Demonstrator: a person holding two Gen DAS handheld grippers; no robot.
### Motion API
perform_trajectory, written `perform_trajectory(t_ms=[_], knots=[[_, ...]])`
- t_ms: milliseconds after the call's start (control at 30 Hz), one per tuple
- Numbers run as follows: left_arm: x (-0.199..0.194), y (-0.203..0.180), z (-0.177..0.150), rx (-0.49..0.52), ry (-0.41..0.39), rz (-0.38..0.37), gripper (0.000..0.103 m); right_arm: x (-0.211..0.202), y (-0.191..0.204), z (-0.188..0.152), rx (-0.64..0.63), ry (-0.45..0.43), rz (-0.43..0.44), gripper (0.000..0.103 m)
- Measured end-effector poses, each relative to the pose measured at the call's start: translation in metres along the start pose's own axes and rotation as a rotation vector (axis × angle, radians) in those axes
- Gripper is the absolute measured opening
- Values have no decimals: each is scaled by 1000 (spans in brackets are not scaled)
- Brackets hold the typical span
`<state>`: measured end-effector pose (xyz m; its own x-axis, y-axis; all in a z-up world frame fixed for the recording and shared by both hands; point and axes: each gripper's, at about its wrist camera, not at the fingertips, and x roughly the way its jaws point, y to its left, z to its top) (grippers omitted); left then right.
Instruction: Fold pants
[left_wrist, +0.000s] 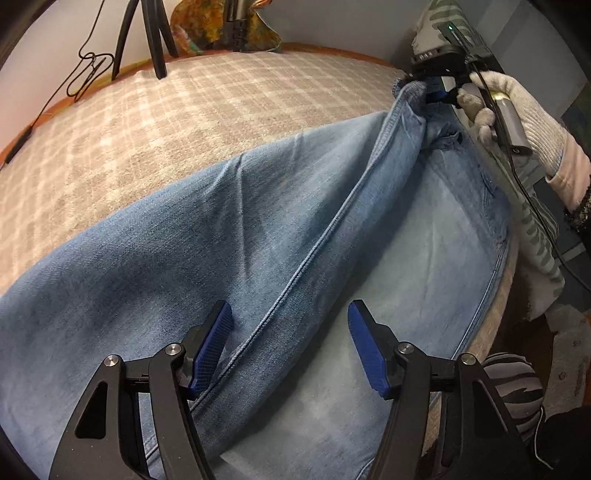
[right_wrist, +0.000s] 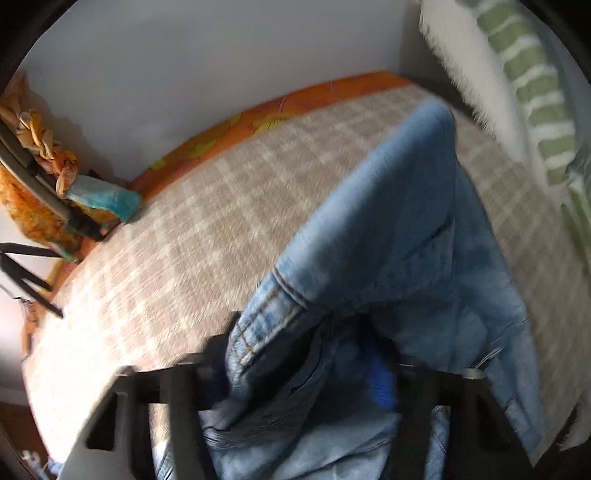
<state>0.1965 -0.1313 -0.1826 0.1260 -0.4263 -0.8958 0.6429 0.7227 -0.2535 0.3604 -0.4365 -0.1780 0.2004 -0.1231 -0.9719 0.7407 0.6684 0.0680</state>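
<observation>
Lying on the checked beige bed cover (left_wrist: 207, 122), the light blue denim pants (left_wrist: 229, 236) could slip off the bed edge if the right gripper (left_wrist: 437, 96), pinching the waistband, lets go while the left gripper (left_wrist: 290, 347) gapes wide and empty.

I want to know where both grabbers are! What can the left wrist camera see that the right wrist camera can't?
Only the left wrist view shows the left gripper open above a seam, and a gloved hand holding the right gripper. Only the right wrist view shows the waistband bunched close up. Both show the blue jeans on the checked blanket.
</observation>
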Motion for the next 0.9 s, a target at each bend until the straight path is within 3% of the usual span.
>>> perform_trajectory(t_ms=[33, 67, 167, 367, 533, 767, 900], knots=[[-1, 0, -1, 3, -5, -2, 56, -4, -5, -4, 5, -1, 22, 33], [-1, -2, -1, 7, -7, 0, 41, -10, -8, -7, 6, -6, 42, 24], [-5, -2, -5, 11, -11, 11, 14, -31, -21, -18, -2, -19, 97, 8], [-30, -12, -20, 43, -64, 13, 10, -89, -48, -41, 8, -85, 196, 1], [-44, -25, -38, 77, -70, 9, 10, -129, -84, -88, 32, -151, 262, 0], [-48, -31, -58, 58, -15, -31, 10, -102, -144, -164, 86, -105, 260, 0], [-49, -36, -55, 73, -7, -23, 15, -73, -174, -186, 151, -37, 343, 7]])
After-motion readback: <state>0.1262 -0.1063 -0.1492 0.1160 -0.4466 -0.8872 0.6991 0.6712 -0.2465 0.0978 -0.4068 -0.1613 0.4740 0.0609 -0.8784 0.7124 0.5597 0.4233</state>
